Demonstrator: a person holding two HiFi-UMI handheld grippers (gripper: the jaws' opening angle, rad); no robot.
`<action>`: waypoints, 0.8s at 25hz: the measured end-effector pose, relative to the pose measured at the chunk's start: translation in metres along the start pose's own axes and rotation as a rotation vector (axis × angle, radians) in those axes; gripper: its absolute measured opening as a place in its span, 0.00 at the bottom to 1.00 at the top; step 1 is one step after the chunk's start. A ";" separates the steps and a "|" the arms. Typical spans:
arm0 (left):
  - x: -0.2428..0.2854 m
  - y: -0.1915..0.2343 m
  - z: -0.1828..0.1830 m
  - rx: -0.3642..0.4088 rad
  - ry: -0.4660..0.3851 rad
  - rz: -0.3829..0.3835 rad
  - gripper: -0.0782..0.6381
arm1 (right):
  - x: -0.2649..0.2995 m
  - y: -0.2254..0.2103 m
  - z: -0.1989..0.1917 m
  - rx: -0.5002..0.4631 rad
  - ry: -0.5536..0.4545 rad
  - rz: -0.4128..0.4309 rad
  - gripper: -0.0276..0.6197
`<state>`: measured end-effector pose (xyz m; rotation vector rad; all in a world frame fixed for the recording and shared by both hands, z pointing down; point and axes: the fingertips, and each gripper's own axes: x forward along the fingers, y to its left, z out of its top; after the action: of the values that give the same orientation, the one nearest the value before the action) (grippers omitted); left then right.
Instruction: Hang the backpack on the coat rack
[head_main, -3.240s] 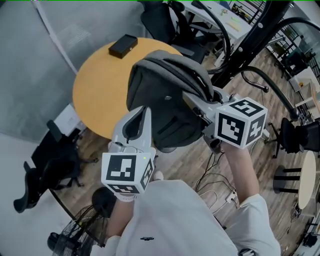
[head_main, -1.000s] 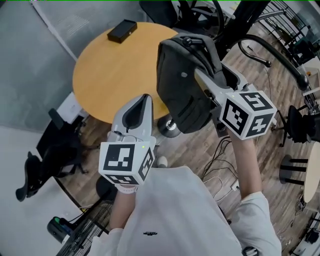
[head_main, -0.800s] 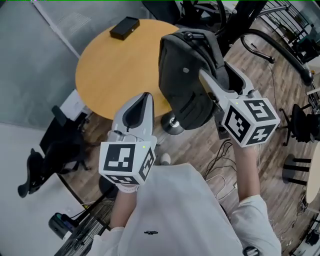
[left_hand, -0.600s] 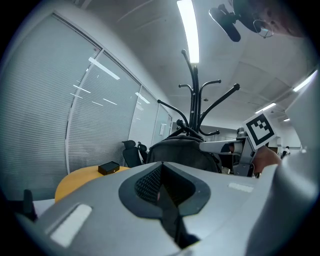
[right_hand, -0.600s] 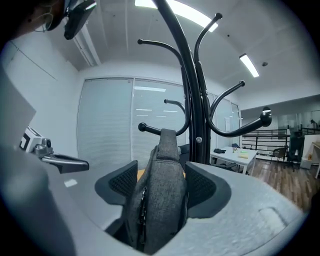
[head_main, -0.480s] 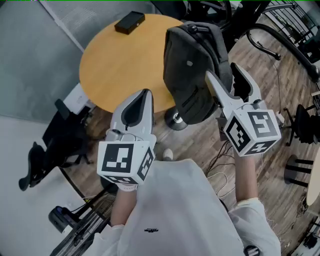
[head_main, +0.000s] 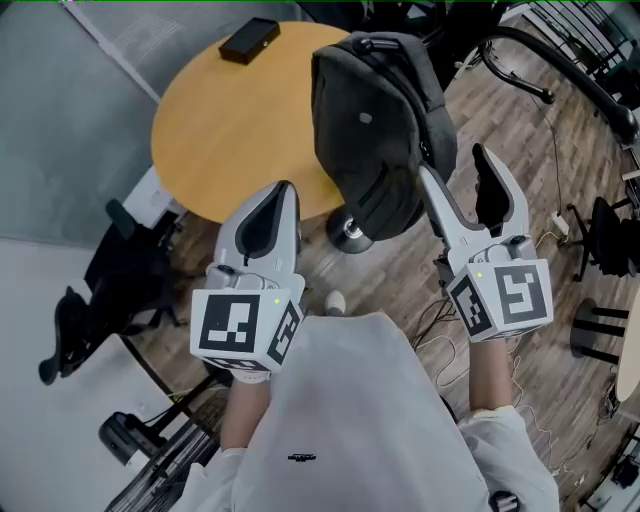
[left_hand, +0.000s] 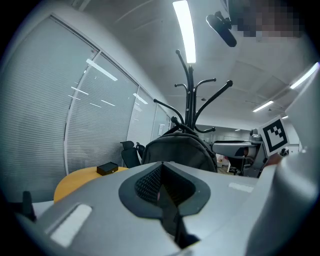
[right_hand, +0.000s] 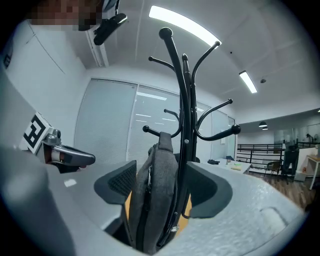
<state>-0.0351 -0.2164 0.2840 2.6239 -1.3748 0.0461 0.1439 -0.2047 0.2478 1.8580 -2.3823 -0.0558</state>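
Observation:
The dark grey backpack (head_main: 370, 120) hangs from a hook of the black coat rack (right_hand: 183, 100) by its top handle. The rack's foot (head_main: 347, 232) shows below the bag. My right gripper (head_main: 455, 165) stands just short of the bag's lower right side, its jaws opening wide. In the right gripper view the backpack (right_hand: 157, 190) shows in the gap of the right gripper (right_hand: 165, 192), farther off, and no pad touches it. My left gripper (head_main: 280, 192) is shut and empty, below and left of the bag. In the left gripper view the backpack (left_hand: 180, 150) and coat rack (left_hand: 189, 90) lie ahead.
A round yellow table (head_main: 230, 120) with a black box (head_main: 250, 38) stands left of the rack. A black office chair (head_main: 110, 290) sits at the left, cables (head_main: 440, 340) lie on the wood floor, and more chairs (head_main: 600, 240) stand at the right.
My right gripper has let go of the backpack, opened wide and drawn back toward me. The bag stays hanging on the rack. The left gripper has kept still.

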 end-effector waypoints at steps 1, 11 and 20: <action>0.000 -0.001 -0.002 -0.002 0.003 -0.002 0.13 | -0.004 -0.002 -0.004 0.002 0.003 -0.002 0.51; -0.015 -0.005 -0.015 -0.018 -0.007 0.001 0.13 | -0.033 -0.004 -0.054 0.075 0.012 0.026 0.51; -0.026 -0.008 -0.042 -0.020 0.034 0.024 0.13 | -0.054 -0.007 -0.097 0.132 0.069 0.017 0.51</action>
<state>-0.0410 -0.1831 0.3209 2.5787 -1.3879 0.0800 0.1753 -0.1499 0.3393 1.8609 -2.4084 0.1692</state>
